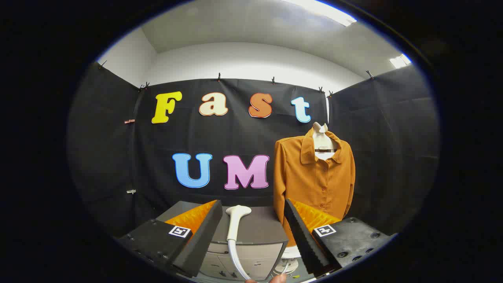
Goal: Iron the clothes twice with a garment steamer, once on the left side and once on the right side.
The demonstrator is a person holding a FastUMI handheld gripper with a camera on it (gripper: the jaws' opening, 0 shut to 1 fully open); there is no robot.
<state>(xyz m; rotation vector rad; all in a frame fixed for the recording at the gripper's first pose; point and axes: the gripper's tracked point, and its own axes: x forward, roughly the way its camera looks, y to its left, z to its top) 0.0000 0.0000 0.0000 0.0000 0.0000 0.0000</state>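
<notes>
- Between my fingers, gripper (251,239) is spread wide and grips nothing; the steamer head (235,220) stands upright in the gap with space on both sides.
- Just below, its hose (235,259) curls toward me, and fingertips of a hand (275,278) peek in near it.
- Risk, my guess: closing off-centre would tip the steamer head or nip the hose rather than the handle.
- Steamer rests on a grey cabinet (259,230); the cabinet's top edge could catch my left finger if I go low.
- Farther, to the right, the orange shirt (310,177) hangs buttoned on a mannequin (320,135), well apart from the steamer.
- Risk: hose may drag or run short when swinging right to the shirt; can't tell its length.
- Black cloth wall (393,157) sits close behind the shirt.
</notes>
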